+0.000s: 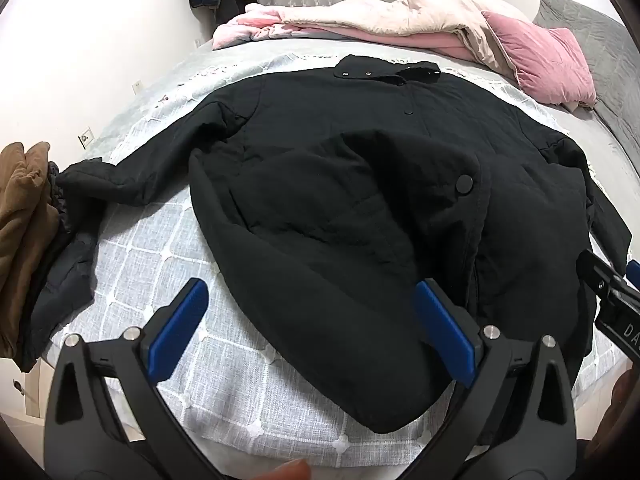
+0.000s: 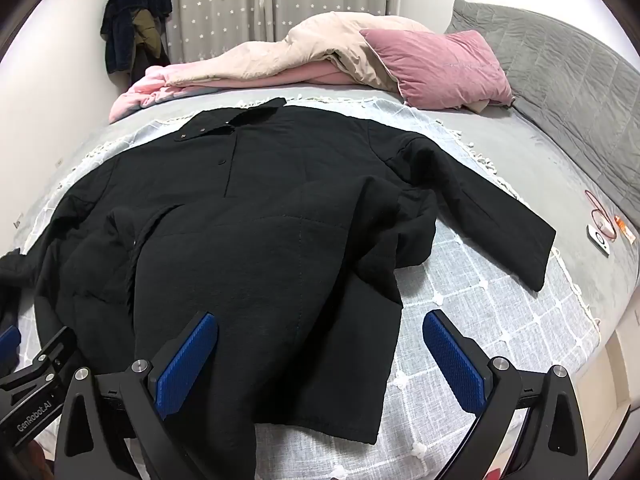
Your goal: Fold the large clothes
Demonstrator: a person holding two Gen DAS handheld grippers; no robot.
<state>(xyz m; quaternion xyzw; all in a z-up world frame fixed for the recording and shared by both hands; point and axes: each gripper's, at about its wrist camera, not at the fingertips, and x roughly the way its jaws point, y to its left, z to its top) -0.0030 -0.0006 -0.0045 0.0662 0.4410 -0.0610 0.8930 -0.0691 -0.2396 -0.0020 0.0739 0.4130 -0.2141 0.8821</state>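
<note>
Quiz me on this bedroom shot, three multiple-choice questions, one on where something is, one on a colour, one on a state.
1. Where does the pink pillow lie?
A. at the far end of the bed, by the grey headboard
B. on the floor
C. on top of the coat

2. What colour is the coat spread on the bed cover?
A. brown
B. black
C. pink

3. How do the jaws of the right hand-held gripper stand?
A. shut on a sleeve
B. shut on nothing
C. open, gripping nothing

Answers:
1 A: the pillow leans beside the headboard, past the coat's collar.
2 B: the whole coat is black.
3 C: the blue pads stand wide apart over the coat's hem.
</note>
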